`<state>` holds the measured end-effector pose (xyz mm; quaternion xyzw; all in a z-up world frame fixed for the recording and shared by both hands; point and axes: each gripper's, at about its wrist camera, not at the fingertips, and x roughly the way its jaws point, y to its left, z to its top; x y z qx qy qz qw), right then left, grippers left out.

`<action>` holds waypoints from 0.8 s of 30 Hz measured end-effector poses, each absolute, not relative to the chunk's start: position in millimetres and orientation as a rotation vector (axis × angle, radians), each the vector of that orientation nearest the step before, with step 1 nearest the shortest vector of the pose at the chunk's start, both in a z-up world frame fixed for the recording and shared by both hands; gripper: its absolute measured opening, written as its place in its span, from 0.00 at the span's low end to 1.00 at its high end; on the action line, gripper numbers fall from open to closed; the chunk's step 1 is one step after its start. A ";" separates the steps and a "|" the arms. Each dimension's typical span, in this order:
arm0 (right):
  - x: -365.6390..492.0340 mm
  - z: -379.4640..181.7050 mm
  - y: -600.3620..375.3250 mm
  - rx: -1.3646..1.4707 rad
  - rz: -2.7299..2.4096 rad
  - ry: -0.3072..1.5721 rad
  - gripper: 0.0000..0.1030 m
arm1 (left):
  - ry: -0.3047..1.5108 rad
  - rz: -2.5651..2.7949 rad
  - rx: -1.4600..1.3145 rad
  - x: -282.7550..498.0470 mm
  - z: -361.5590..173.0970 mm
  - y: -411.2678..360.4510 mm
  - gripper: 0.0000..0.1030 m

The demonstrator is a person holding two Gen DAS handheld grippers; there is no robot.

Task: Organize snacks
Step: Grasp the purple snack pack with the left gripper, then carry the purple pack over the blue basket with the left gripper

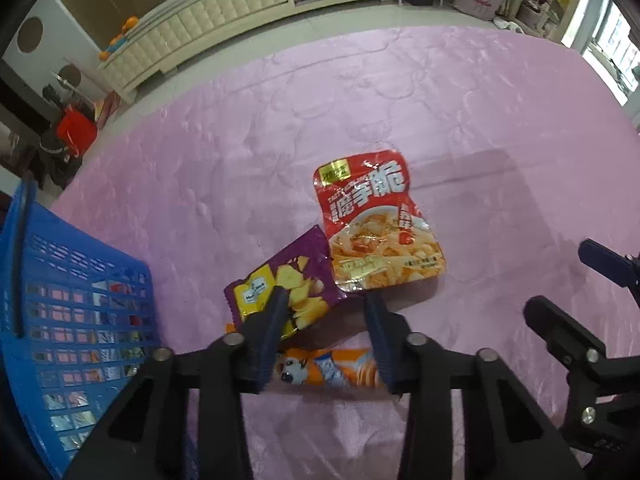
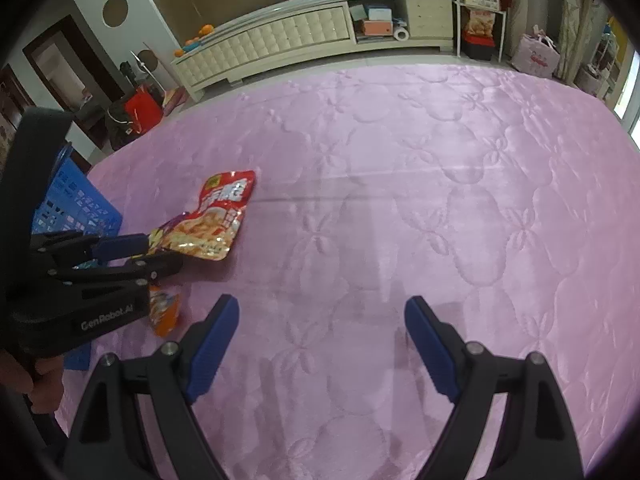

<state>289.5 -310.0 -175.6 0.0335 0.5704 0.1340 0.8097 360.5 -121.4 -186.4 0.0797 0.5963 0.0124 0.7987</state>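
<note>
A pink quilted bed cover [image 1: 360, 92] carries everything. At its left edge stands a blue slatted plastic basket [image 1: 80, 300] with packets showing through the slats. A red snack pouch [image 1: 376, 224] lies flat mid-bed, its lower corner overlapped by a purple chip packet [image 1: 292, 276]. The left gripper [image 1: 324, 300] has its fingers drawn narrow about that purple packet, one finger lying on its face; an orange packet [image 1: 340, 368] lies beneath. The right gripper [image 2: 320, 312] hangs with fingers wide, nothing between them, over bare cover.
</note>
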 end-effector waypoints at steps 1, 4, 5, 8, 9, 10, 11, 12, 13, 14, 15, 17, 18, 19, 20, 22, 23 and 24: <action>289.4 -175.1 -307.6 0.070 0.289 1.217 0.85 | 1.268 0.023 0.181 359.2 -183.9 -122.7 0.27; 287.9 -174.5 -306.4 0.071 0.291 1.212 0.85 | 1.256 0.022 0.191 356.4 -179.1 -123.3 0.19; 287.5 -174.7 -306.6 0.071 0.292 1.211 0.85 | 1.250 0.019 0.195 356.0 -177.5 -124.1 0.16; 287.2 -175.9 -307.7 0.075 0.287 1.214 0.85 | 1.229 0.018 0.190 353.3 -170.7 -123.9 0.12; 287.1 -175.6 -308.1 0.078 0.286 1.215 0.85 | 1.224 0.016 0.186 353.6 -168.5 -124.0 0.12; 287.2 -175.2 -307.8 0.081 0.287 1.215 0.85 | 1.217 0.013 0.182 351.5 -164.3 -123.0 0.11; 287.3 -174.7 -307.4 0.081 0.289 1.215 0.85 | 1.210 0.013 0.178 349.1 -161.7 -123.5 0.10; 287.4 -173.8 -307.5 0.083 0.291 1.215 0.85 | 1.204 0.011 0.175 347.6 -161.3 -122.4 0.09; 286.1 -171.2 -307.5 0.085 0.297 1.212 0.85 | 1.197 0.009 0.173 345.6 -158.2 -121.8 0.09; 285.2 -169.3 -307.5 0.086 0.302 1.209 0.85 | 1.187 0.008 0.172 342.6 -154.5 -121.3 0.09; 284.0 -167.0 -307.1 0.085 0.306 1.205 0.85 | 1.178 0.005 0.170 338.9 -148.9 -121.4 0.08; 281.5 -164.8 -305.0 0.079 0.308 1.209 0.85 | 1.153 -0.008 0.164 330.3 -139.5 -119.2 0.08; 280.9 -164.1 -303.0 0.076 0.310 1.213 0.85 | 1.145 -0.014 0.159 329.5 -138.3 -115.2 0.08; 280.3 -163.0 -301.2 0.073 0.308 1.215 0.85 | 1.136 -0.020 0.151 325.3 -134.2 -113.8 0.07; 280.0 -162.6 -300.0 0.071 0.306 1.220 0.85 | 1.125 -0.022 0.142 320.4 -129.6 -111.4 0.07; 277.2 -161.0 -294.9 0.081 0.306 1.231 0.85 | 1.107 -0.038 0.128 312.2 -121.0 -106.5 0.06; 276.4 -159.8 -292.3 0.090 0.309 1.237 0.85 | 1.094 -0.045 0.120 306.9 -114.6 -104.0 0.06; 275.3 -157.6 -287.0 0.095 0.313 1.242 0.85 | 1.082 -0.049 0.111 302.4 -109.1 -100.7 0.06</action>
